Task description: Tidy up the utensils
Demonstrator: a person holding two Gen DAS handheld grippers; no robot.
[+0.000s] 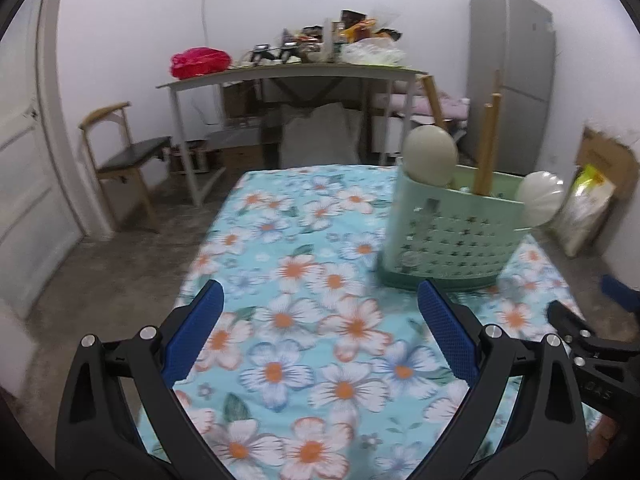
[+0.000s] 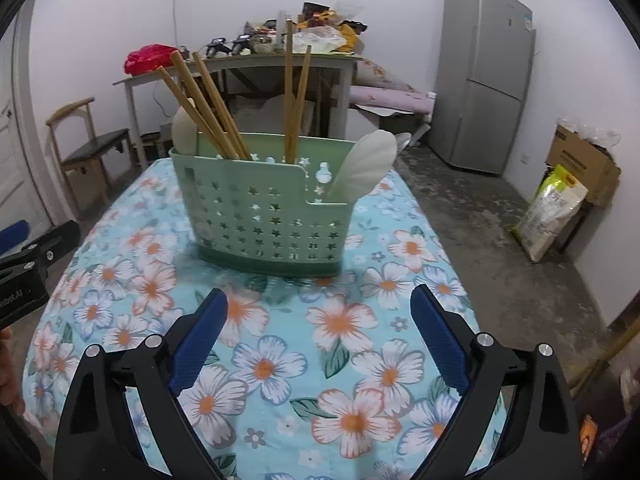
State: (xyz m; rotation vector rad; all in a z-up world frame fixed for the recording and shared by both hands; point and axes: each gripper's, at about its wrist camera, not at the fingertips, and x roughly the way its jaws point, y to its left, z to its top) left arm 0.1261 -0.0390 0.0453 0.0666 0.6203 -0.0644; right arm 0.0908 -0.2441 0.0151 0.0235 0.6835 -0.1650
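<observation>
A green perforated utensil basket [image 2: 260, 216] stands on the flowered tablecloth [image 2: 280, 360]; it also shows in the left wrist view [image 1: 448, 236]. Several wooden chopsticks [image 2: 208, 108] stand in it, with a white spoon [image 2: 184, 128] at its left end and a shell-shaped white spoon [image 2: 366, 166] in its right compartment. In the left wrist view the spoons [image 1: 430, 156] and chopsticks [image 1: 486, 148] stick up from it. My right gripper [image 2: 320, 308] is open and empty, just in front of the basket. My left gripper [image 1: 320, 300] is open and empty, left of the basket.
The table edges drop to a concrete floor [image 2: 500, 240]. A chair [image 1: 120, 160] and a cluttered desk [image 1: 288, 72] stand behind. A grey fridge [image 2: 484, 76], a cardboard box [image 2: 580, 164] and a rice bag [image 2: 552, 212] are at the right.
</observation>
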